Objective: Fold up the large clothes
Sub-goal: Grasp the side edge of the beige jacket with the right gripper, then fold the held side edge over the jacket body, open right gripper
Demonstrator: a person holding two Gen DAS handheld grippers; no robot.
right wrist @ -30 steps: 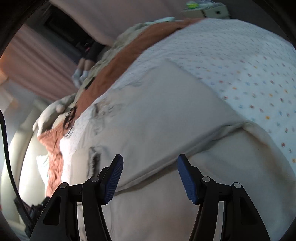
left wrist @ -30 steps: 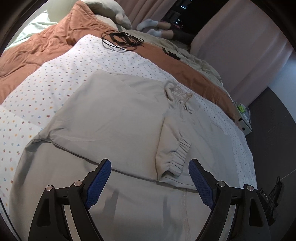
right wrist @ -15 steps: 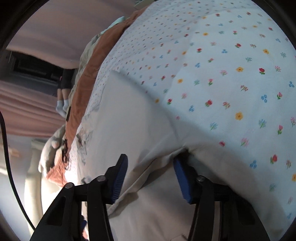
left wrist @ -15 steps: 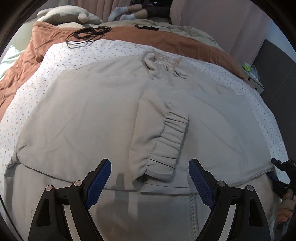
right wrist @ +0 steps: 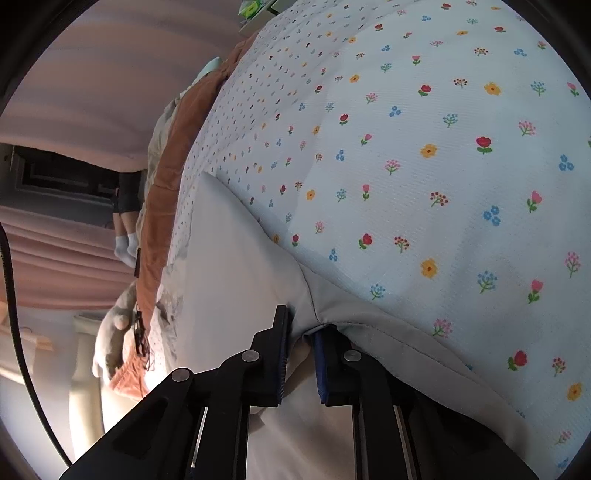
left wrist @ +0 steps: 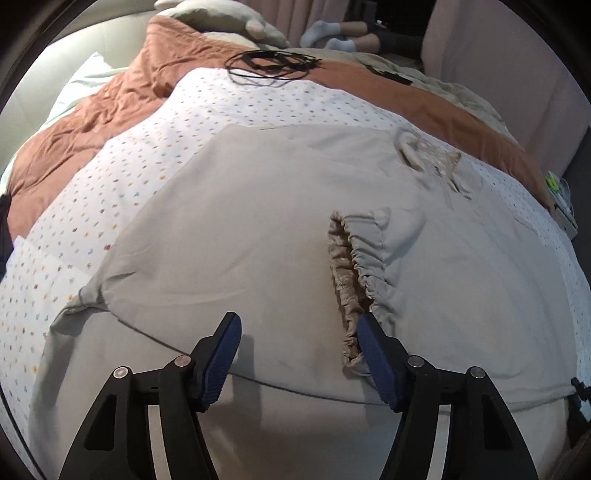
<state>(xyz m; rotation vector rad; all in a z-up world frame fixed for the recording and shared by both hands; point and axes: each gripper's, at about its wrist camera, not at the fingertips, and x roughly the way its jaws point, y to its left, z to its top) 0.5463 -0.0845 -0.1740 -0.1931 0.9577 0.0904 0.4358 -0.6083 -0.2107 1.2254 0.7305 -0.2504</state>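
A large grey jacket [left wrist: 258, 229] lies spread on the flowered sheet [left wrist: 122, 177]. One sleeve is folded across it, with the gathered cuff [left wrist: 354, 280] near the middle. My left gripper [left wrist: 301, 334] hovers low over the jacket. Its jaws are closing and do not pinch; the cuff's edge lies just inside the right fingertip [left wrist: 369, 339]. At the jacket's side corner, my right gripper [right wrist: 301, 343] is closing, and a fold of the jacket [right wrist: 236, 266] is squeezed between its blue pads. In the left wrist view that corner sits at the far right edge.
A brown quilt [left wrist: 92, 122] covers the bed's far side, with a coil of black cable [left wrist: 269, 62] on it. A plush toy [left wrist: 221, 22] and a person's legs in white socks [left wrist: 332, 33] are beyond. Pink curtains [right wrist: 92, 92] hang behind.
The left gripper has sunk closer to the jacket near the cuff and its jaws have narrowed. The right gripper has rolled, reached the jacket's side edge and closed on it.
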